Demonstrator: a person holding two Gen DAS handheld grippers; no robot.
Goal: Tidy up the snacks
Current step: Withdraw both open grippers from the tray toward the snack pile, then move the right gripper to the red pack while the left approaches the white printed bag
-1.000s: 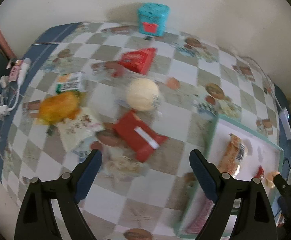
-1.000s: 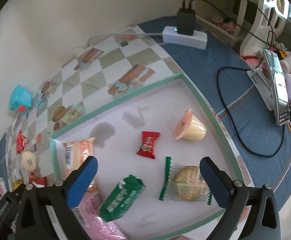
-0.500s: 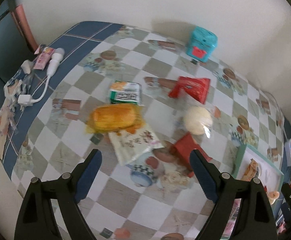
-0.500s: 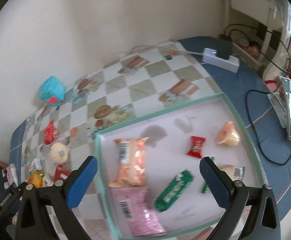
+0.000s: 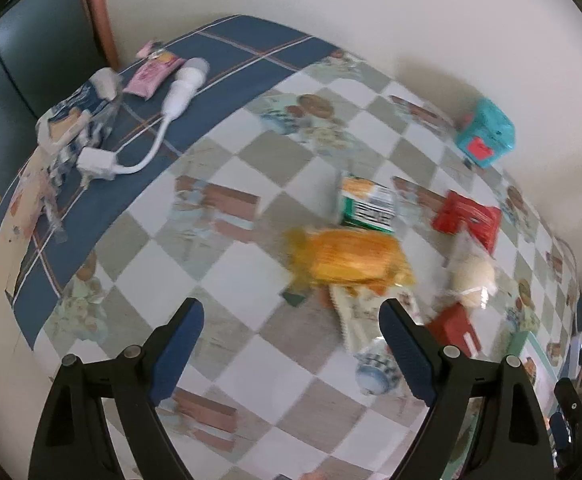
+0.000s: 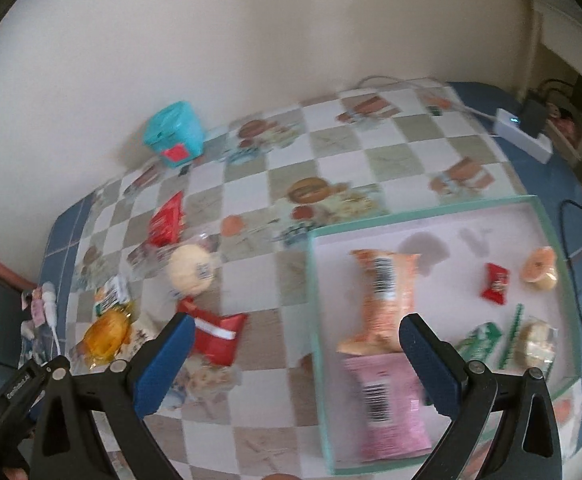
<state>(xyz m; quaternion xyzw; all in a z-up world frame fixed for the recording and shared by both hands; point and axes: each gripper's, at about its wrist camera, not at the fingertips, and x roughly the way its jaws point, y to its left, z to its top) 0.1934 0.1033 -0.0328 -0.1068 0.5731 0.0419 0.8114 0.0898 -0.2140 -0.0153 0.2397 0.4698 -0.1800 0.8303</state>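
In the left wrist view, the left gripper (image 5: 291, 322) hangs with jaws spread and empty above the checkered table (image 5: 227, 264), near a loose cluster of snacks led by an orange crinkly packet (image 5: 351, 260) and a green-and-white packet (image 5: 367, 204). In the right wrist view, the right gripper (image 6: 297, 338) is likewise spread and empty, straddling the rim of the shallow green-edged white tray (image 6: 315, 280), which holds a peach-coloured packet (image 6: 387, 296) and a pink packet (image 6: 387, 404).

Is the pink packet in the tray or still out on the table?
In: the pink packet lies inside the tray, below the orange packet.
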